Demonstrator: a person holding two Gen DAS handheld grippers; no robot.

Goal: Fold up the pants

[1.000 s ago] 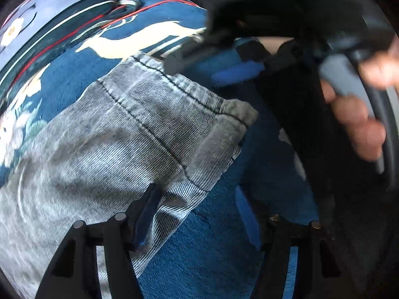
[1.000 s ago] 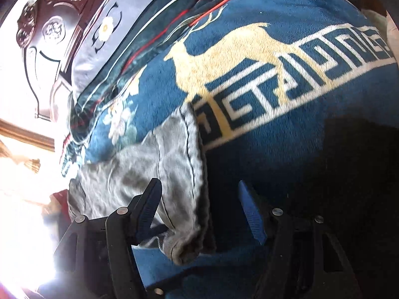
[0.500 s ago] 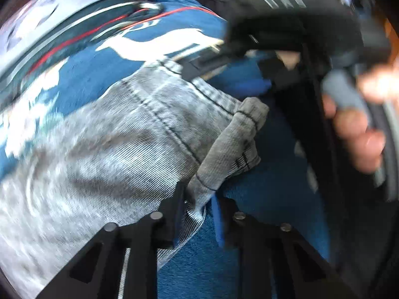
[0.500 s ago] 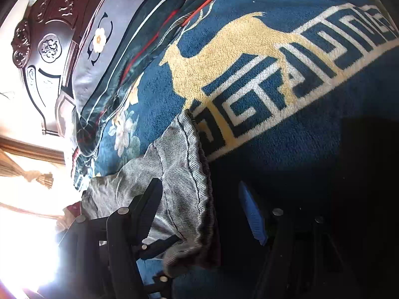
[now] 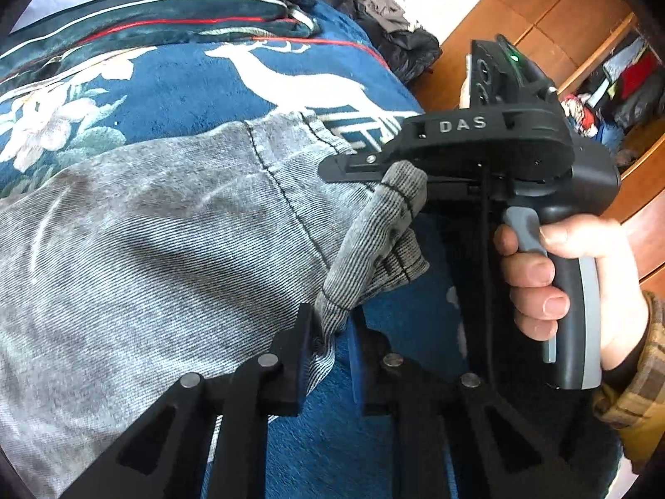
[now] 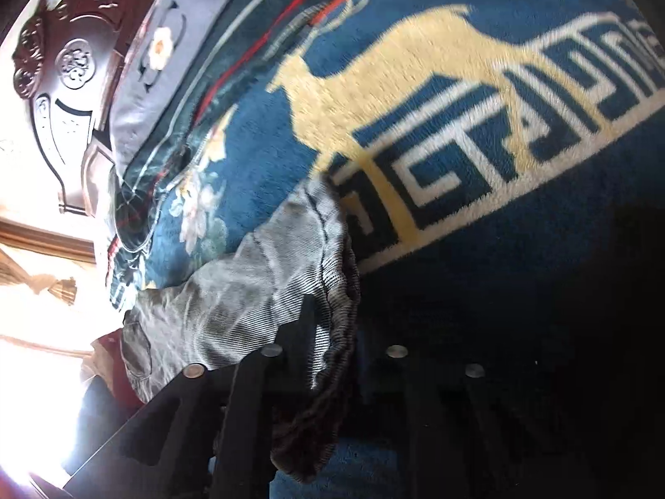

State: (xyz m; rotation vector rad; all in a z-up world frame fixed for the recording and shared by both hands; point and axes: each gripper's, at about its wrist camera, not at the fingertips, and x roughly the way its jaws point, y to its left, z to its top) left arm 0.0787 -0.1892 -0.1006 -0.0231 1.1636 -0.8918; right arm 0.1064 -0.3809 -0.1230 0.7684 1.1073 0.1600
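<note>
— What's under me?

— Blue blanket (image 5: 187, 95) with a pale deer (image 6: 399, 79) woven in, spread over the bed; a carved dark headboard (image 6: 62, 83) shows in my right view, and wooden cabinets (image 5: 552, 12) stand behind in my left view.

— Where are the pants?

— Grey pants (image 5: 158, 224) lie across the blanket, filling most of my left view. Their hem end is bunched up off the blanket between my two tools.

— And my left gripper (image 5: 332, 332)?

— Its jaws have just been closing, and now I see them pinching the lower corner of that hem.

— The right gripper (image 6: 336, 332)?

— Closed on the other corner; the cloth hangs down between its fingers in my right view. From my left view I see that tool's black body marked DAS, with the fabric caught at its tip and a hand (image 5: 565, 274) wrapped round the grey handle (image 5: 569, 291).
</note>
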